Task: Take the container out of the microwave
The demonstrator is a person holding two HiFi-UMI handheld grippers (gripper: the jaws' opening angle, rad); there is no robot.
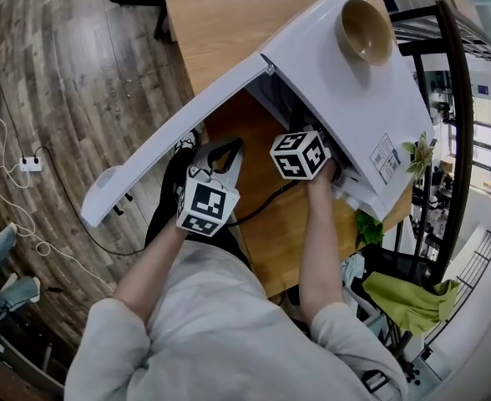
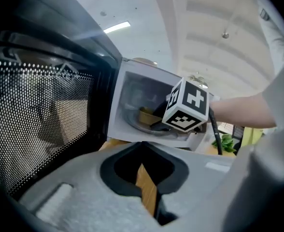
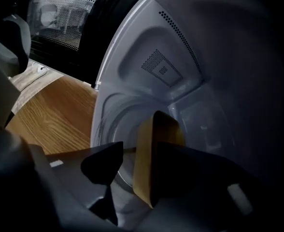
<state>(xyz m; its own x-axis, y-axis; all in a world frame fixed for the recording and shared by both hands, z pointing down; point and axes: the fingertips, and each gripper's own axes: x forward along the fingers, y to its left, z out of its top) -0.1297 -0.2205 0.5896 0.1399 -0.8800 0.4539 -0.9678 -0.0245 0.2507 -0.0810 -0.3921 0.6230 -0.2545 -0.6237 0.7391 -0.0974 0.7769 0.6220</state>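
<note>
The microwave (image 1: 346, 98) stands on the wooden counter (image 1: 220, 15) with its door (image 1: 166, 144) swung wide to the left. A bowl (image 1: 365, 30) sits on its roof. The container (image 3: 144, 153), tan and small, is inside the oven on the glass tray (image 2: 132, 123).

The right gripper (image 3: 132, 151) reaches into the cavity. Its fingers are spread wide, one on each side of the container's near wall. A thin gap shows between the left finger (image 3: 103, 163) and that wall, so nothing is pinched.

The left gripper (image 2: 144, 149) hangs in front of the open door, above the counter edge. Its fingers are drawn together at the tips with nothing between them.
</note>
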